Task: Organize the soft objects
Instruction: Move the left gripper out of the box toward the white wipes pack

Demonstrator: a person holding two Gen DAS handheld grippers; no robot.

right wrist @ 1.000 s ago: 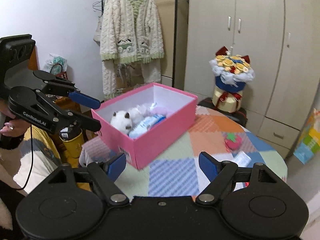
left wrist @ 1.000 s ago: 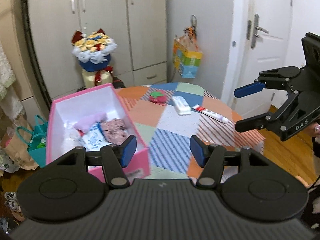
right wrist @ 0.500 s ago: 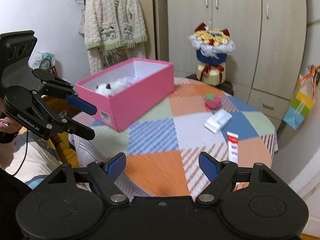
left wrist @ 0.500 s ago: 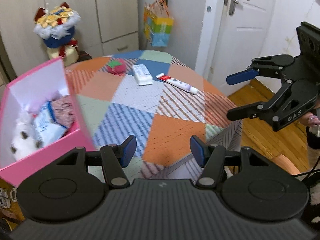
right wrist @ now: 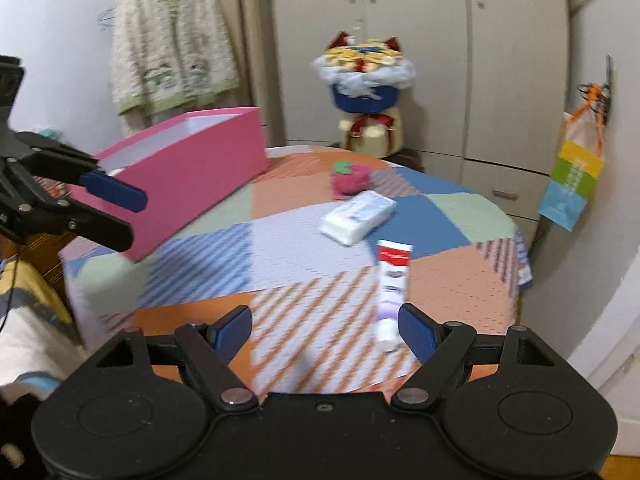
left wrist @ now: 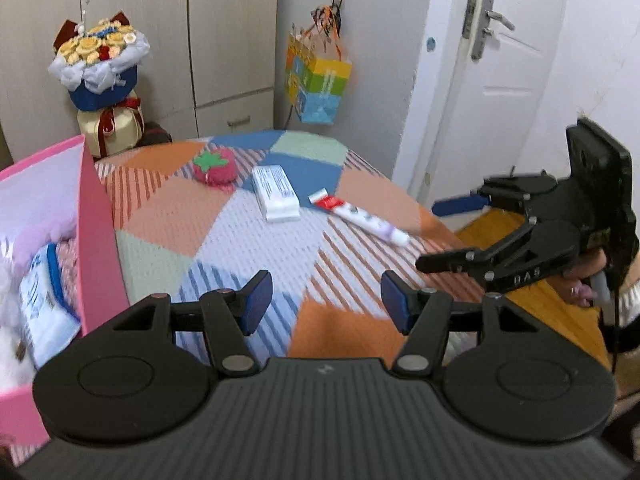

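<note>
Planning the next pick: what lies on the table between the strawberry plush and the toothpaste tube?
A white tissue pack lies between the strawberry plush and the toothpaste tube, apart from both; both wrist views show it.

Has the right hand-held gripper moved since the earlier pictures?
Yes. The right hand-held gripper has swung from facing the pink box towards the tube, nearer the table.

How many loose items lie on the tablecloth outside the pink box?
3: a strawberry plush farthest back, a tissue pack beside it, a tube nearest the right gripper. The box may hide others.
</note>
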